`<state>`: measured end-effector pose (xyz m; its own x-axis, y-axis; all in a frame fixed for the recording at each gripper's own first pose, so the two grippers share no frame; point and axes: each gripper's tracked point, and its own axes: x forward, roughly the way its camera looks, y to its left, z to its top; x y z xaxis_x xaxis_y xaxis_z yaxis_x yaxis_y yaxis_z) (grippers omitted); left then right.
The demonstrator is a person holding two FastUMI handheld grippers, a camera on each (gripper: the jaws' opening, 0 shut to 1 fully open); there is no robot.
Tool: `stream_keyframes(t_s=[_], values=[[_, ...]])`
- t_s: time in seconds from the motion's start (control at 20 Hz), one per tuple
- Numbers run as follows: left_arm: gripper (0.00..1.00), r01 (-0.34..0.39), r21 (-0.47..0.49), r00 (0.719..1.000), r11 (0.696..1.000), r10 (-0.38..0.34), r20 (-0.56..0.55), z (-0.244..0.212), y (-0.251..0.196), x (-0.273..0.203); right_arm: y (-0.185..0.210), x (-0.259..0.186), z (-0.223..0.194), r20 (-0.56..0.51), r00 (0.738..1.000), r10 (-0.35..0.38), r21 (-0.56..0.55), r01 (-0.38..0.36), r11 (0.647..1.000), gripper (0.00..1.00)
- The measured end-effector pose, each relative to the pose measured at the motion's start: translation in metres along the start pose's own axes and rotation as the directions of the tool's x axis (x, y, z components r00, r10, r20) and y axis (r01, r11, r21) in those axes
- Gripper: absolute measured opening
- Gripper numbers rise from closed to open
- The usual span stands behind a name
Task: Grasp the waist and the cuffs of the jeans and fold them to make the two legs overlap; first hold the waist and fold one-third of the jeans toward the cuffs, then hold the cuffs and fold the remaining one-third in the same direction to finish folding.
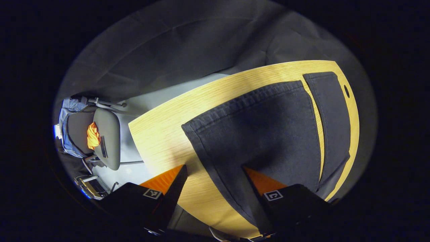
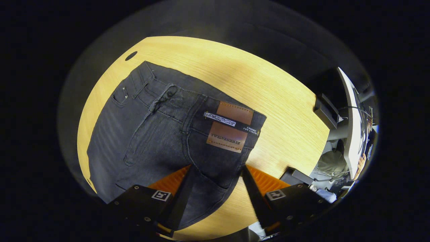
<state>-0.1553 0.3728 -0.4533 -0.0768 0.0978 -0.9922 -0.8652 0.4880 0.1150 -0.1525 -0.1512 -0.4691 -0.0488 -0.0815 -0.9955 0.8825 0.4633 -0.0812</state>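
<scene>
Both tools hung spread over the jeans [image 2: 161, 134] flat on the counter [image 2: 268, 94]: left tool [image 1: 215, 188] near a cuff, right tool [image 2: 216, 188] at the waist. Pinching one layer only could have dragged the legs askew.

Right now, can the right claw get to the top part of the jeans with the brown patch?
Probably yes. The right claw is open and hangs just above the jeans, near the waist with the brown patch. Nothing lies between them on the table, so the way looks free.

Wooden table [image 1: 161, 141] — grey chair [image 1: 106, 139] beside it, orange cloth [image 1: 93, 135] draped.
</scene>
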Motion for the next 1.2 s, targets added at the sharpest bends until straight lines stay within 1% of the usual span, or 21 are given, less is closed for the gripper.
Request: stream_keyframes(t_s=[0.05, 0.1, 0.15, 0.2, 0.25, 0.3, 0.35, 0.4, 0.45, 0.5, 0.6, 0.7, 0.85, 1.1, 1.2], values=[[0.87, 0.004, 0.006, 1.0, 1.0, -0.004, 0.01, 0.001, -0.004, 0.0, 0.001, 0.001, 0.001, -0.006, 1.0, 0.017, 0.012, -0.017, 1.0, 0.77], [0.83, 0.012, 0.027, 0.999, 1.0, -0.013, 0.038, 0.004, -0.009, 0.001, 0.006, 0.001, 0.002, -0.009, 0.999, 0.05, 0.033, -0.05, 0.998, 0.63], [0.56, 0.039, 0.044, 0.997, 0.998, -0.042, 0.071, 0.008, -0.019, 0.002, 0.012, 0.0, 0.002, -0.014, 0.996, 0.087, 0.071, -0.086, 0.994, 0.48], [0.29, 0.058, 0.059, 0.992, 0.997, -0.064, 0.105, 0.013, -0.03, 0.0, 0.012, 0.001, 0.001, -0.021, 0.993, 0.114, 0.071, -0.113, 0.991, 0.34], [0.01, 0.076, 0.1, 0.987, 0.992, -0.089, 0.131, 0.015, -0.037, 0.0, 0.012, 0.001, 0.001, -0.028, 0.987, 0.158, 0.063, -0.156, 0.986, 0.2], [0.01, 0.104, 0.132, 0.982, 0.986, -0.123, 0.146, 0.015, -0.04, 0.0, 0.011, 0.0, -0.002, -0.031, 0.979, 0.202, 0.066, -0.199, 0.978, 0.2], [0.01, 0.134, 0.146, 0.979, 0.98, -0.154, 0.137, 0.015, -0.041, 0.0, 0.01, 0.001, -0.001, -0.027, 0.971, 0.236, 0.093, -0.233, 0.968, 0.2], [0.01, 0.169, 0.127, 0.973, 0.977, -0.186, 0.136, 0.014, -0.042, -0.003, 0.014, 0.005, 0.001, -0.015, 0.958, 0.285, 0.147, -0.28, 0.949, 0.2], [0.01, 0.207, 0.094, 0.967, 0.974, -0.219, 0.133, 0.015, -0.044, -0.006, 0.012, -0.007, 0.005, -0.007, 0.949, 0.316, 0.195, -0.309, 0.931, 0.06], [0.01, 0.227, 0.079, 0.962, 0.971, -0.237, 0.138, 0.015, -0.042, -0.009, 0.01, -0.011, 0.004, -0.005, 0.944, 0.331, 0.194, -0.324, 0.926, 0.05], [0.01, 0.237, 0.092, 0.959, 0.967, -0.249, 0.139, 0.013, -0.041, -0.015, 0.007, -0.02, 0.005, 0.01, 0.946, 0.323, 0.154, -0.321, 0.935, 0.05], [0.01, 0.248, 0.127, 0.953, 0.96, -0.265, 0.147, 0.014, -0.047, -0.027, 0.011, -0.028, 0.008, 0.019, 0.95, 0.312, 0.12, -0.311, 0.943, 0.05], [0.01, 0.293, 0.159, 0.937, 0.943, -0.317, 0.149, 0.017, -0.064, -0.05, 0.022, -0.045, 0.016, 0.042, 0.943, 0.331, 0.067, -0.333, 0.94, 0.05], [0.01, 0.319, 0.207, 0.924, 0.925, -0.352, 0.151, 0.021, -0.084, -0.079, 0.036, -0.069, 0.027, 0.069, 0.923, 0.379, 0.101, -0.385, 0.917, 0.05], [0.01, 0.339, 0.231, 0.911, 0.912, -0.379, 0.159, 0.027, -0.099, -0.09, 0.045, -0.081, 0.033, 0.08, 0.91, 0.406, 0.098, -0.412, 0.906, 0.05]])
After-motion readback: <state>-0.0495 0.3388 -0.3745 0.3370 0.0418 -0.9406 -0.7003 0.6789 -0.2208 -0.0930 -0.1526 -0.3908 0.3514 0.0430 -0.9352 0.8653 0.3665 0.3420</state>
